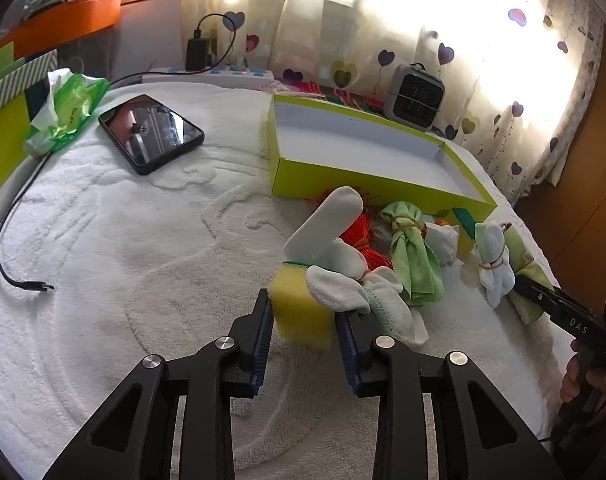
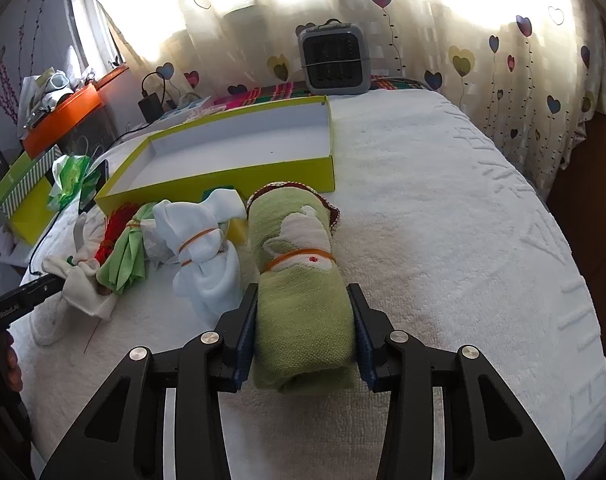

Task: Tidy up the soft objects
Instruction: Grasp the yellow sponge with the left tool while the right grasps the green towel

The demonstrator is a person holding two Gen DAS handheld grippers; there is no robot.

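My left gripper [image 1: 303,312] is shut on a yellow sponge [image 1: 299,308] at the near edge of a pile of soft things on the white towel. The pile holds a white sock [image 1: 323,228], a green cloth bundle [image 1: 413,256] and a pale blue bundle [image 1: 495,268]. My right gripper [image 2: 303,320] is shut on a rolled green towel [image 2: 303,304] tied with an orange rubber band; the roll lies on the bed. The pale blue bundle [image 2: 207,256] lies just left of it. An empty yellow-green box [image 1: 363,148] [image 2: 223,152] stands behind the pile.
A black phone [image 1: 151,132], a green tissue pack [image 1: 67,108] and a loose black cable [image 1: 19,248] lie at the left of the bed. A grey fan [image 2: 335,60] stands by the heart-print curtain. An orange shelf [image 2: 59,120] is at far left.
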